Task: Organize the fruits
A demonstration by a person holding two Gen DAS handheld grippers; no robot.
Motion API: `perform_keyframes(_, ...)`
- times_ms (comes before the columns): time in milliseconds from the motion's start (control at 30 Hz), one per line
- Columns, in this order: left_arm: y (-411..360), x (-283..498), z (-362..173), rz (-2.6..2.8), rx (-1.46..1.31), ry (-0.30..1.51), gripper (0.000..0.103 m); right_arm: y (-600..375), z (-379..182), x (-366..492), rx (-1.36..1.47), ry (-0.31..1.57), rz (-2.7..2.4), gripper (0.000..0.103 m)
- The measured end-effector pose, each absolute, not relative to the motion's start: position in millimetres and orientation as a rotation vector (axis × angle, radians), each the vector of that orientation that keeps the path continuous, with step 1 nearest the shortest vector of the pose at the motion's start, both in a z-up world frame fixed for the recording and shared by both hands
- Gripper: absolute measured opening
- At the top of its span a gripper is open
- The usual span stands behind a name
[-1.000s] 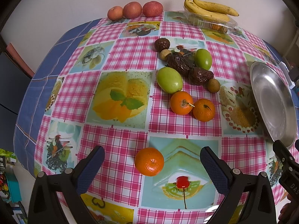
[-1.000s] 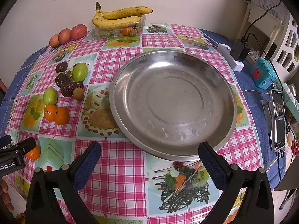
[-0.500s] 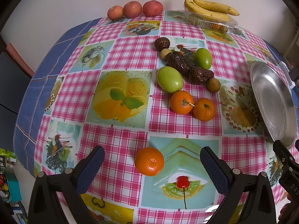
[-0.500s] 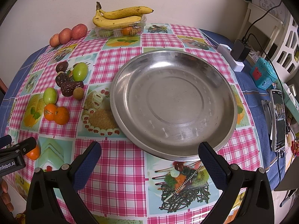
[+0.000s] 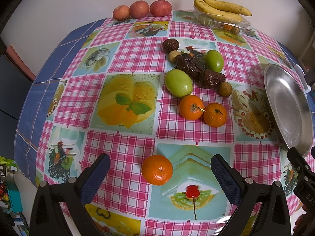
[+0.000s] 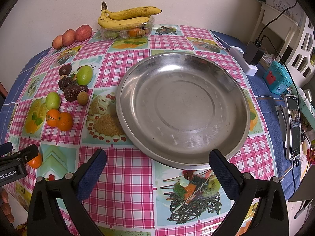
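Observation:
A lone tangerine [image 5: 157,170] lies on the checked tablecloth between the open fingers of my left gripper [image 5: 159,177], not touching them. Further off lies a cluster: two tangerines [image 5: 202,110], two green fruits [image 5: 178,82], dark dates [image 5: 198,68] and small brown longans [image 5: 225,88]. A large empty steel plate [image 6: 183,108] sits in front of my right gripper [image 6: 157,169], which is open and empty over the table at the plate's near rim. The plate [image 5: 285,106] also shows at the right of the left wrist view.
Three apples [image 5: 140,9] and a banana bunch [image 5: 218,7] on a clear plastic box [image 6: 128,30] stand at the wall. A charger [image 6: 250,57], a teal box [image 6: 277,77] and a phone [image 6: 293,125] lie right of the plate. The table edge is just below both grippers.

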State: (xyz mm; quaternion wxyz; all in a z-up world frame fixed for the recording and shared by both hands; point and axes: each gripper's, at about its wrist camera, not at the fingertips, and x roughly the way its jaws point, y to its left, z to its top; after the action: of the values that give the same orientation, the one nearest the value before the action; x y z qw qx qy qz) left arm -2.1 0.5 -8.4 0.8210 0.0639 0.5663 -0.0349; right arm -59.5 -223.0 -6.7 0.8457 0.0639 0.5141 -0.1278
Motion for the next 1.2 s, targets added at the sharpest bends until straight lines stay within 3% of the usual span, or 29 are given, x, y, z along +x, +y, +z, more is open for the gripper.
perform_keyframes(867,5.4,-0.1,-15.7,-0.083,0.107,1.251,0.103,-221.0,-8.5,-57.1,0.131,1.089,-0.268,0.103)
perform_keyframes(1200,34.2,7.2,-4.1,-0.131,0.002,1.171,0.103,-216.3,-9.7,-56.6,0.203,1.072,-0.194,0.103)
